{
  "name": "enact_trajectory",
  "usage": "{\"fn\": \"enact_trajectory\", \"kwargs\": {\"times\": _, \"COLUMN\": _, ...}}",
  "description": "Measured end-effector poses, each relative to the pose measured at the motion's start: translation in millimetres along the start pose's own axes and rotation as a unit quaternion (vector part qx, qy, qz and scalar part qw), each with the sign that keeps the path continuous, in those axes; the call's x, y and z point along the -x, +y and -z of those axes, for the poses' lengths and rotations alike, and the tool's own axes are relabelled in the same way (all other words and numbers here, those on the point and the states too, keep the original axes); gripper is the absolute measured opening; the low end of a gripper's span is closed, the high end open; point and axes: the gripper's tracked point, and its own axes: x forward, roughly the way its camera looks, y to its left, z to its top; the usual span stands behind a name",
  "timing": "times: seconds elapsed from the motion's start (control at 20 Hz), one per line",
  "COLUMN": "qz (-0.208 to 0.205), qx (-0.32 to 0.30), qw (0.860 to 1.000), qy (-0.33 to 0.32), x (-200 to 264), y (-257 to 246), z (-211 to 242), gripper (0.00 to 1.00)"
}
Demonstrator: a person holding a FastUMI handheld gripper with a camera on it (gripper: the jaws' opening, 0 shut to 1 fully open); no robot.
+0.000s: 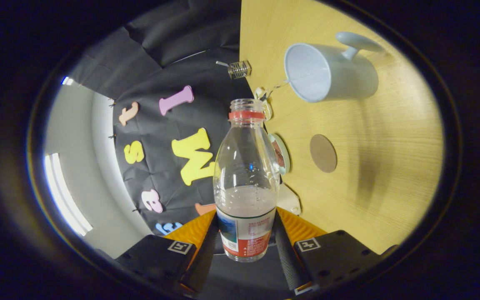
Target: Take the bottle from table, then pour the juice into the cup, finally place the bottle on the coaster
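The table (390, 175) is seen rolled to a steep slant, so the gripper (246, 239) is held turned on its side, its fingers pinched on the labelled base of the bottle (246, 183). The bottle's long axis runs straight ahead along the fingers, its open neck pointed forward, liquid settled near the base. Beyond the neck the cup (331, 73) is seen, and the coaster (323, 153) nearer.

My gripper (246, 237) is rolled hard onto its side. Both fingers (286, 250) are closed on the bottle (246, 183), pressing its labelled lower body from either side.
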Motion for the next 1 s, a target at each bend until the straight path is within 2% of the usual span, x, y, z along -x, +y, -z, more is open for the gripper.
{"fn": "enact_trajectory", "kwargs": {"times": 1.0, "qz": 0.003, "qx": -0.073, "qw": 0.997, "qy": 0.003, "x": 0.4, "y": 8.8, "z": -4.9, "gripper": 0.75}}
